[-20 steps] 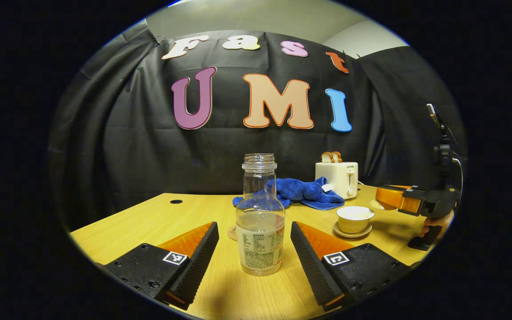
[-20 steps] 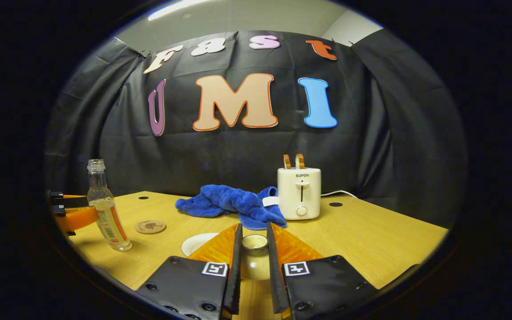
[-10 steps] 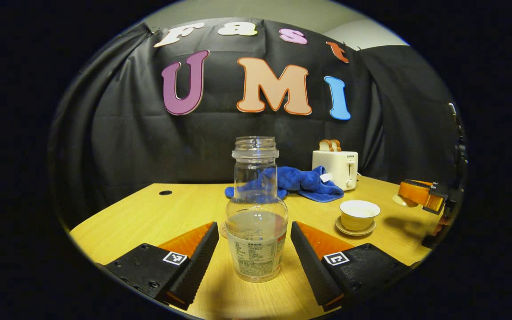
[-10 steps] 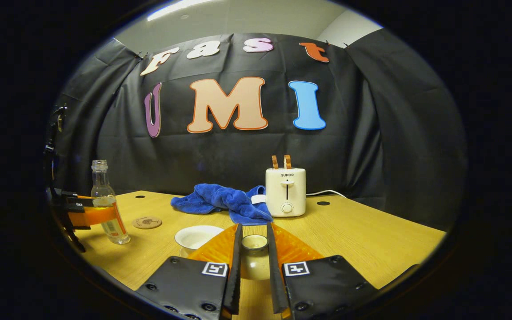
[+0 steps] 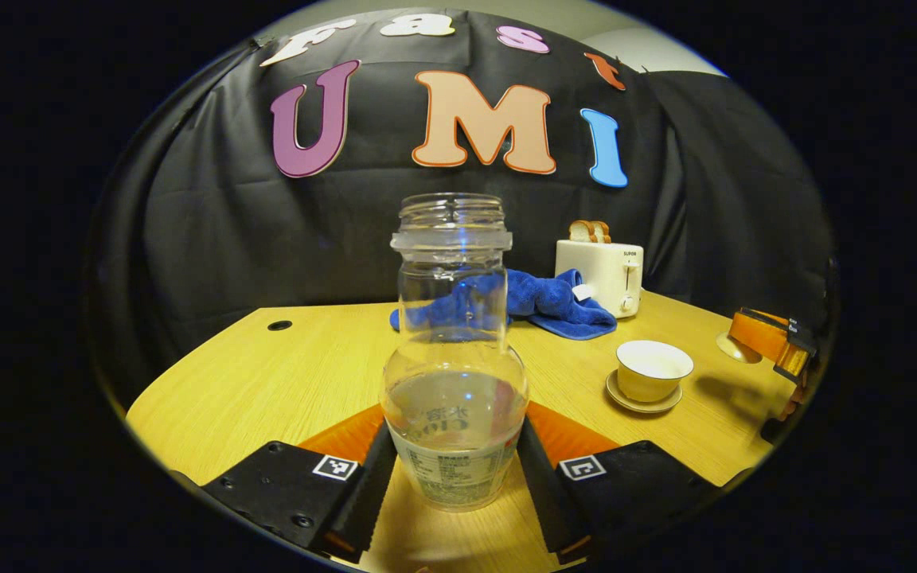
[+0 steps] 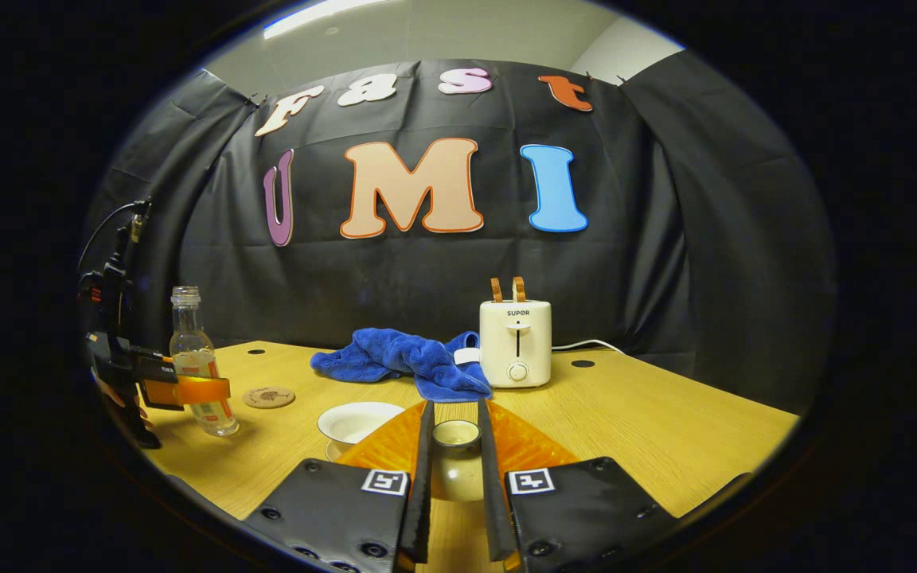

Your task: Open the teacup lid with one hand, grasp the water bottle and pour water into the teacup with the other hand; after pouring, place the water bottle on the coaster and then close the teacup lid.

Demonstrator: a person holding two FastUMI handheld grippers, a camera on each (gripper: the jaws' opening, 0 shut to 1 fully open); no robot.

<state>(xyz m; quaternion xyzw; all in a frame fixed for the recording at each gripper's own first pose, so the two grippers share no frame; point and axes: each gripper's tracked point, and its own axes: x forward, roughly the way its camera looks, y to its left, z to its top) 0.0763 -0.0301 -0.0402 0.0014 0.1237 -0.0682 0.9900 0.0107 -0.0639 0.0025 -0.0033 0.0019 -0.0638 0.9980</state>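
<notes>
A clear, capless water bottle (image 5: 455, 382) with a little water stands on the wooden table (image 5: 299, 374). My left gripper (image 5: 455, 458) is around its labelled lower part, both fingers touching its sides. The open teacup (image 5: 653, 368) sits on its saucer (image 5: 640, 404) to the right. In the right gripper view, my right gripper (image 6: 455, 415) is shut on the knob of the teacup lid (image 6: 456, 434), held above the table right of the teacup (image 6: 359, 420). The round coaster (image 6: 267, 396) lies just behind the bottle (image 6: 194, 360), where the left gripper (image 6: 181, 390) clasps it.
A white toaster (image 6: 516, 344) with bread slices stands at the back, and its cable runs off to the right. A crumpled blue cloth (image 6: 403, 362) lies to its left. A hand (image 6: 120, 398) holds the left gripper at the table's left edge.
My left gripper has moved forward around the bottle and its fingers have closed onto it. The right gripper has stayed shut on the lid with hardly any shift.
</notes>
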